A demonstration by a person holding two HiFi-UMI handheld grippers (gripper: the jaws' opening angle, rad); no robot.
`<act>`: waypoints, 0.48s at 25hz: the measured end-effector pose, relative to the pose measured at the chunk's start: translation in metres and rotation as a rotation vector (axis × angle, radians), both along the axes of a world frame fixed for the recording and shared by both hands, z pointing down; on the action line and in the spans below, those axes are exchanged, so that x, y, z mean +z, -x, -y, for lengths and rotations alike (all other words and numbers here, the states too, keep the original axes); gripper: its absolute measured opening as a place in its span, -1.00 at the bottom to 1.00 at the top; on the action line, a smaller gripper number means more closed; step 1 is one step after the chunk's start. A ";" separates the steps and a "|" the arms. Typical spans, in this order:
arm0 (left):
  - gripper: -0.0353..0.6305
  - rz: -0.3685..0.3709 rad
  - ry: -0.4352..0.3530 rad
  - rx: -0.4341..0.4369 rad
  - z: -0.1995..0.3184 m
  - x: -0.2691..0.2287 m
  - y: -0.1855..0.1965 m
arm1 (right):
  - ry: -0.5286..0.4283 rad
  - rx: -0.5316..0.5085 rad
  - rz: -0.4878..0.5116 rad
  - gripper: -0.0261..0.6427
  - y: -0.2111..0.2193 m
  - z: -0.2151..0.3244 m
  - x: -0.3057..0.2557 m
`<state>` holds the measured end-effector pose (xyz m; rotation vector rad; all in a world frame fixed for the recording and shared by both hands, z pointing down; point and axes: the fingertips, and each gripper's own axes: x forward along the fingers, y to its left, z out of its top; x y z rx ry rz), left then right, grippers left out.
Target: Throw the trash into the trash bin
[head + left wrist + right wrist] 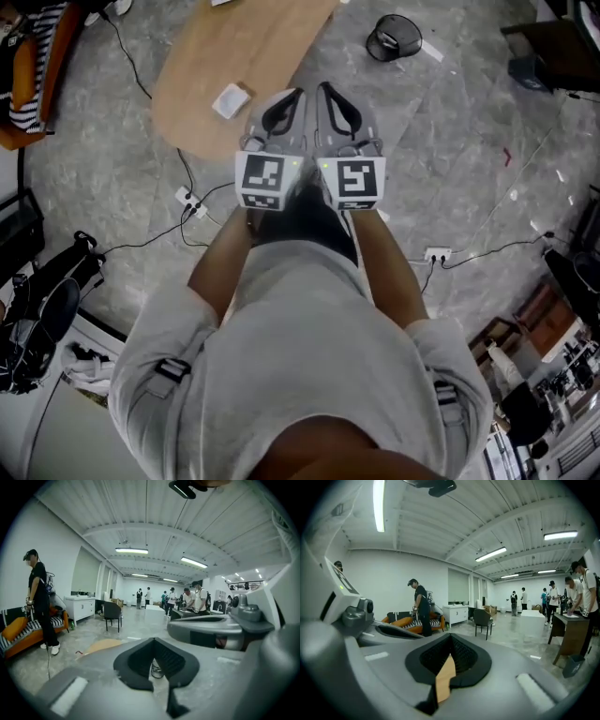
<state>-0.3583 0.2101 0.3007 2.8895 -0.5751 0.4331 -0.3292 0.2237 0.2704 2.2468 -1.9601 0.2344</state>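
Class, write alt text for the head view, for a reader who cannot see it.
Seen from above, a grey-shirted person holds the left gripper and right gripper side by side, both shut and empty, pointing toward a wooden table bearing a small white item. A black bin sits on the floor beyond.

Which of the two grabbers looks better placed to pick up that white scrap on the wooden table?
Probably left. The left gripper is on the side of the white scrap on the table; the right gripper lies farther off. Both look shut and empty.
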 end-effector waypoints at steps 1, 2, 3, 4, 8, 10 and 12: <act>-0.84 0.015 0.007 -0.005 0.013 0.011 0.000 | 0.022 -0.007 0.009 -0.90 0.002 0.012 0.012; -0.84 0.029 0.016 -0.015 0.026 0.022 0.001 | 0.045 -0.013 0.015 -0.90 0.004 0.022 0.025; -0.84 0.040 0.025 -0.026 0.039 0.032 0.002 | 0.066 -0.017 0.018 -0.90 0.004 0.031 0.037; -0.84 0.047 0.034 -0.038 0.052 0.041 0.003 | 0.084 -0.021 0.023 -0.90 0.004 0.041 0.048; -0.84 0.088 0.102 -0.081 0.090 0.088 0.018 | 0.140 -0.025 0.076 -0.90 0.006 0.073 0.091; -0.84 0.132 0.146 -0.100 0.101 0.119 0.035 | 0.164 -0.030 0.099 -0.90 0.010 0.087 0.109; -0.84 0.189 0.176 -0.119 0.109 0.153 0.055 | 0.190 -0.046 0.112 -0.90 0.017 0.100 0.130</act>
